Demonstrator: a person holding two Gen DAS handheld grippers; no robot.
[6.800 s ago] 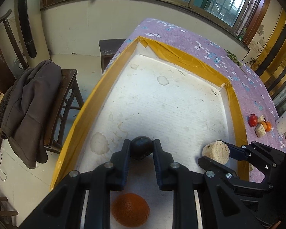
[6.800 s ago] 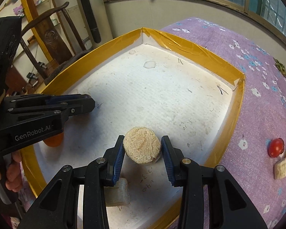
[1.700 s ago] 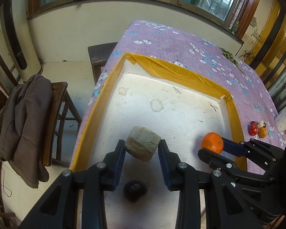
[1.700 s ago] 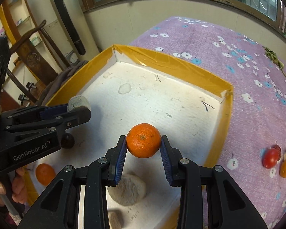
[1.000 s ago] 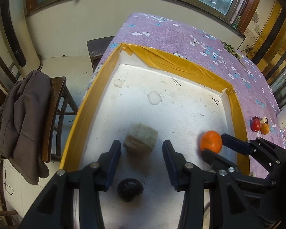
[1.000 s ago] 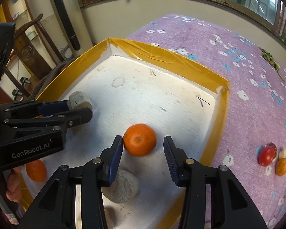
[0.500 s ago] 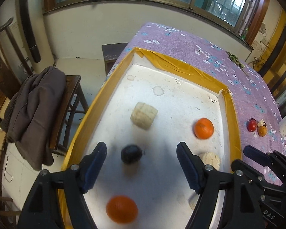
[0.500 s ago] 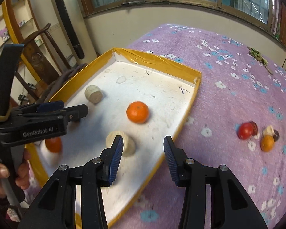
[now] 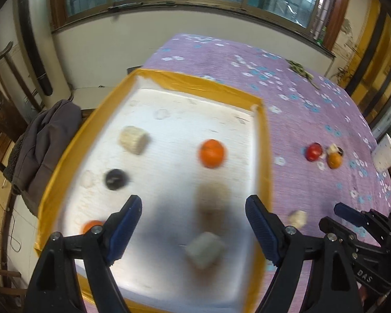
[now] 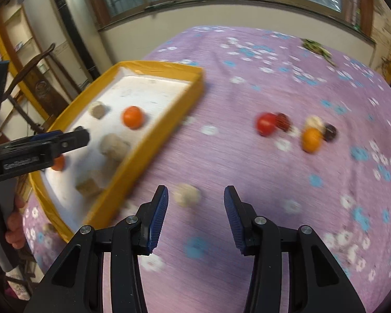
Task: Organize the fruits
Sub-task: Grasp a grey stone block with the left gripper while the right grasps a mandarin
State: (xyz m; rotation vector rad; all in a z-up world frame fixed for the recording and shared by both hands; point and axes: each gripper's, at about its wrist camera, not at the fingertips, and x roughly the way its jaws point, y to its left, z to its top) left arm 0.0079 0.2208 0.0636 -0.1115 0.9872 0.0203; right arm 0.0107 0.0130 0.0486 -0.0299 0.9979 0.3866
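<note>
Reaching for the next piece, both grippers empty and spread wide.
Right gripper (image 10: 194,217) hangs over a pale chunk (image 10: 187,195) on the cloth (image 10: 247,172) beside the tray (image 10: 153,135); left gripper (image 9: 193,224) hovers above the tray. It looks light and crumbly; I'd pinch its flat sides gently.

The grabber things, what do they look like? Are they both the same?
Yes, they match. The left gripper and right gripper are both black plastic with angular cut-out arms, silver screws at the joints, and blue ridged pads inside the fingers. White lettering marks the left one's side, too blurred to read here.
</note>
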